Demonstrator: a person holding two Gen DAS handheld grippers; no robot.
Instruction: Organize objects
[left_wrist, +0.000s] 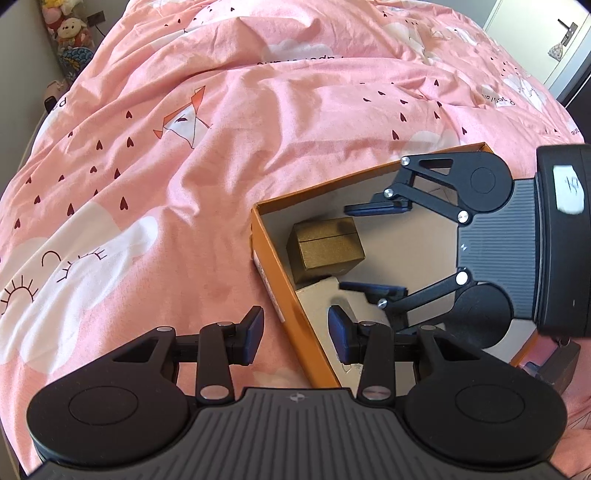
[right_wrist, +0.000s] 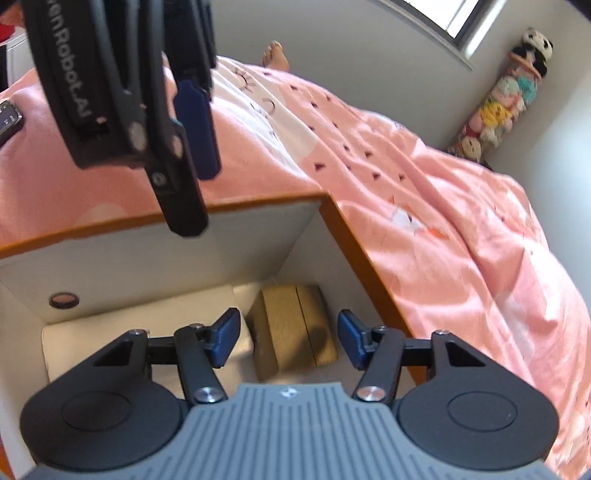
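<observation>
An orange cardboard box (left_wrist: 271, 273) with white inner walls (right_wrist: 155, 247) lies open on the bed. A small gold box (left_wrist: 325, 247) (right_wrist: 291, 328) rests inside it near a corner, beside a white box (right_wrist: 147, 339). My right gripper (right_wrist: 290, 334) (left_wrist: 345, 248) reaches into the orange box. Its jaws stand open on either side of the gold box, and the pads do not press on it. My left gripper (left_wrist: 297, 332) is open and hovers astride the orange box's side wall without touching it. One blue pad (right_wrist: 195, 122) of it shows above the rim.
A crumpled pink duvet (left_wrist: 221, 129) covers the bed around the box. A person's bare foot (right_wrist: 275, 55) lies at the far end. A stack of plush toys (right_wrist: 509, 92) stands in the room's corner. A dark flat object (right_wrist: 7, 118) lies on the duvet.
</observation>
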